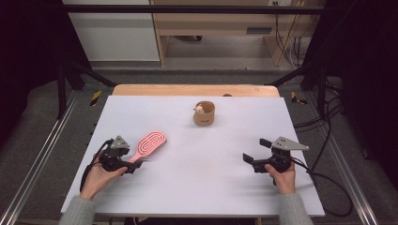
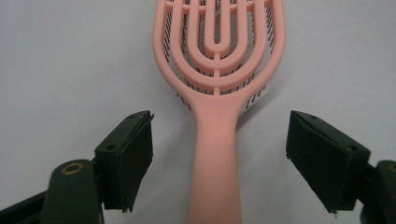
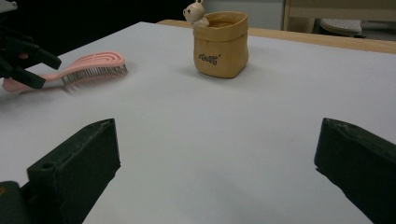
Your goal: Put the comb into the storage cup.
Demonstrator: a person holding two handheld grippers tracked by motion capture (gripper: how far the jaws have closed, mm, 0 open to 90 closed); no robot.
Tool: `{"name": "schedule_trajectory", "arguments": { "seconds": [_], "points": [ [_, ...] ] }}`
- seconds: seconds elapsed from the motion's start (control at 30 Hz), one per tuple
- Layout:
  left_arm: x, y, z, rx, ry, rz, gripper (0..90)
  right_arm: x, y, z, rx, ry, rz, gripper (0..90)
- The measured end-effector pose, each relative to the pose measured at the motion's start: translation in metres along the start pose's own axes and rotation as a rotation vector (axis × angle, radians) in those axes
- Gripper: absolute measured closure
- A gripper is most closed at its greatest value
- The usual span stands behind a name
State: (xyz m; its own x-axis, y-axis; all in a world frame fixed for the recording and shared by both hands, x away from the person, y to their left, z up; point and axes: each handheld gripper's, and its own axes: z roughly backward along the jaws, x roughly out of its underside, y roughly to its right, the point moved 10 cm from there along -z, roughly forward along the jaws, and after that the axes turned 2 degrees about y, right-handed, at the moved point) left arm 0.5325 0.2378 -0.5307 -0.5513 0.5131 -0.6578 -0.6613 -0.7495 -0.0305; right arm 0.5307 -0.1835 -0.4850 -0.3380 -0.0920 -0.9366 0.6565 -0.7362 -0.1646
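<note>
Lying near the left edge of the white surface [image 1: 197, 187], a pink hairbrush [image 1: 149, 143] points its vented oval head toward the far side and its handle toward the near-left corner. The left gripper [image 1: 132, 165] sits at the handle end, held by the person's left hand [image 1: 96, 177]. In the left gripper view the jaws stand spread on either side of the handle [image 2: 215, 158], with clear gaps between each pad and the pink plastic, so nothing is pinched. Dark bristles show through the slots of the head [image 2: 218, 46].

The right gripper [image 1: 256, 150] rests near the right edge, held by the right hand [image 1: 281, 177], its jaws wide apart with bare surface between them in the right gripper view.

A small tan pouch-shaped cup [image 1: 204, 114] stands upright toward the middle of the far edge, with a little white animal figure [image 3: 195, 12] peeking over its rim.
</note>
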Motion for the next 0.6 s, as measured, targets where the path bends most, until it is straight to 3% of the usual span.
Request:
{"name": "schedule_trajectory", "arguments": {
  "seconds": [0.2, 0.43, 0.6],
  "points": [
    [0.0019, 0.0010, -0.0019, -0.003, -0.019, -0.023, 33.5, 0.0000, 0.0001, 0.0000, 0.000, 0.000, 0.001, 0.3],
    [0.0017, 0.0012, -0.0015, -0.007, -0.027, -0.025, 49.2, 0.0002, 0.0000, -0.0002, 0.002, -0.002, -0.002, 0.3],
    [0.0028, 0.0016, -0.0039, -0.010, -0.044, -0.021, 55.4, 0.0003, 0.0000, -0.0002, 0.001, -0.003, -0.001, 0.3]
  ]
}}
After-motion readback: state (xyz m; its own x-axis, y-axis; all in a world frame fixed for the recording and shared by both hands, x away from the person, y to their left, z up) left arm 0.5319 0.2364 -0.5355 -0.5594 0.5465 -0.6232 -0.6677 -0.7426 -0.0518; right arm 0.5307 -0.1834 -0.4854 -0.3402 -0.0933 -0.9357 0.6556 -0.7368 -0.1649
